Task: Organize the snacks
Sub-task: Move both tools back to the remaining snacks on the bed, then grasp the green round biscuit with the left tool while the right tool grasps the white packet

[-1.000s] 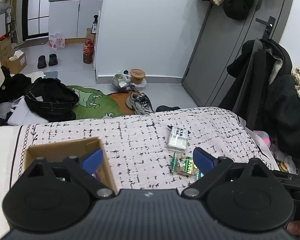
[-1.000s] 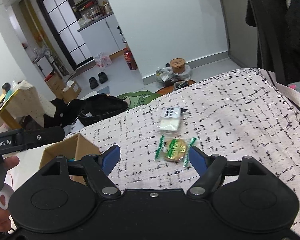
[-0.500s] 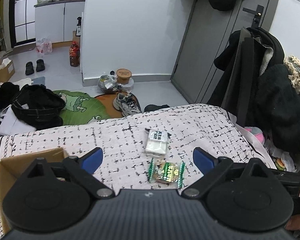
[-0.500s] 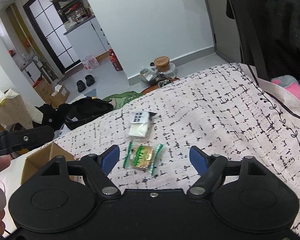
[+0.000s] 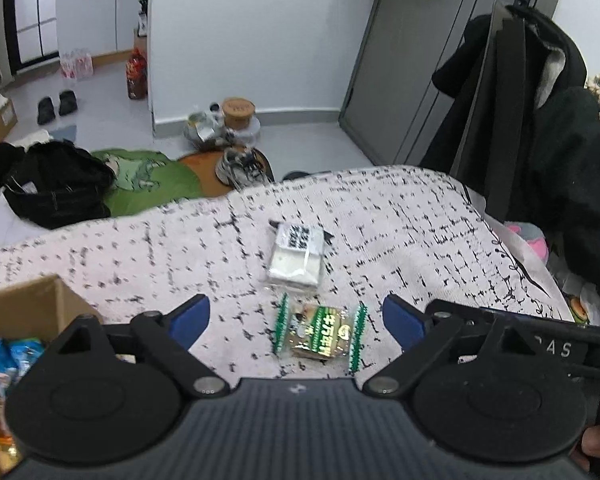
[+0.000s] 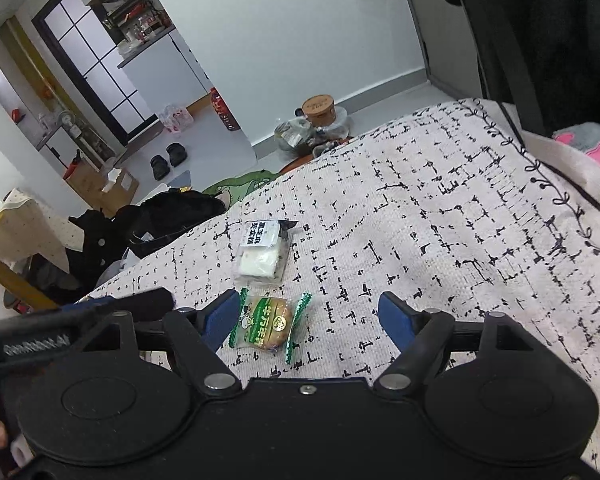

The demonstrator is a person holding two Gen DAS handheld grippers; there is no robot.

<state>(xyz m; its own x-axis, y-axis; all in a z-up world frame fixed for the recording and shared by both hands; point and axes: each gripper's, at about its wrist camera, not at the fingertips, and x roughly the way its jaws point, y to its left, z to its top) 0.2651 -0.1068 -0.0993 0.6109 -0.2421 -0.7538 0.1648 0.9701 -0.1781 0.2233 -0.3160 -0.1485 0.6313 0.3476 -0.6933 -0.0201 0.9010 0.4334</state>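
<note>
A green-ended snack packet lies on the patterned cloth, between the fingers of my open left gripper. A clear packet with a white cake lies just beyond it. In the right wrist view the green packet sits by the left finger of my open right gripper, with the white packet beyond. A cardboard box holding blue snack packets stands at the left.
The cloth-covered table ends beyond the snacks. Past it on the floor are a black bag, a green mat and a shoe. Dark coats hang at the right. The left gripper's body shows beside my right gripper.
Both grippers have moved right and closer to the snack packets. The box has slid to the left edge of the left wrist view. Both stay open.
</note>
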